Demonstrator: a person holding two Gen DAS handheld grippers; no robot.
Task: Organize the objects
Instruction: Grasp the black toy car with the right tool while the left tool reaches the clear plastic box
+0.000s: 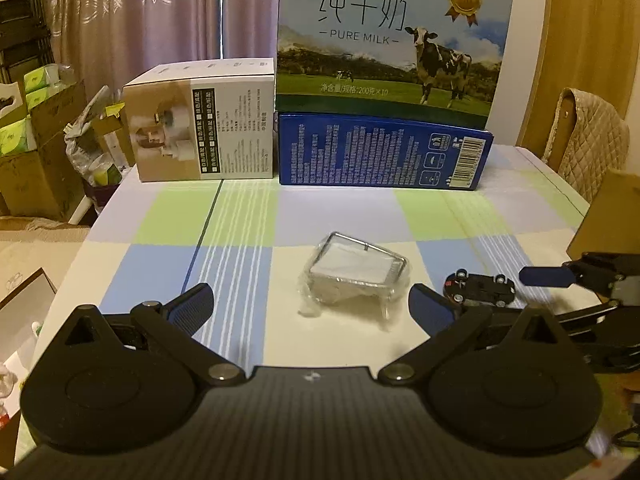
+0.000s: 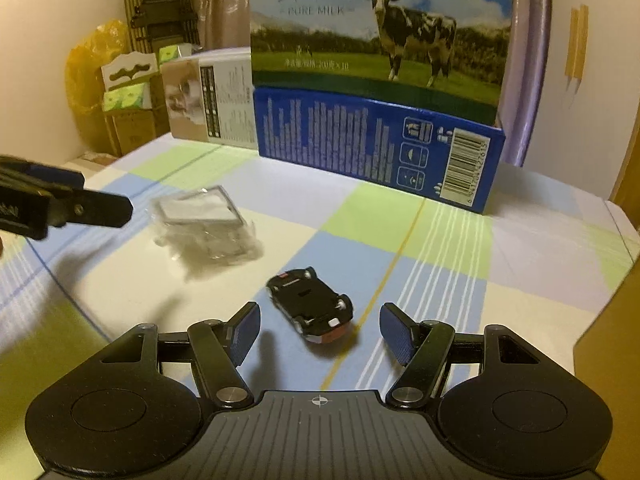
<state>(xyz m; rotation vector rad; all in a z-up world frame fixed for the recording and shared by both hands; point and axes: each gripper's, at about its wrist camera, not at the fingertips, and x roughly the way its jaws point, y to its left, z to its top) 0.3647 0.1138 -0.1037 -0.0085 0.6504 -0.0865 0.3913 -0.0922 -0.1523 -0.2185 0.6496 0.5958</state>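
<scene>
A small metal rack wrapped in clear plastic (image 1: 354, 278) lies on the checked tablecloth, just ahead of my open, empty left gripper (image 1: 310, 306). It also shows in the right wrist view (image 2: 204, 228). A black toy car lies upside down (image 2: 310, 304) between and just ahead of the fingers of my open, empty right gripper (image 2: 320, 330). The car also shows at the right of the left wrist view (image 1: 480, 288). The right gripper's fingertip (image 1: 546, 276) reaches in beside the car. The left gripper's finger (image 2: 94, 210) shows at the left of the right wrist view.
A blue milk carton case (image 1: 384, 152) with a cow picture stands at the back of the table. A brown and white box (image 1: 204, 128) stands to its left. A cardboard box (image 1: 608, 216) is at the right edge. A padded chair (image 1: 584, 140) stands beyond the table.
</scene>
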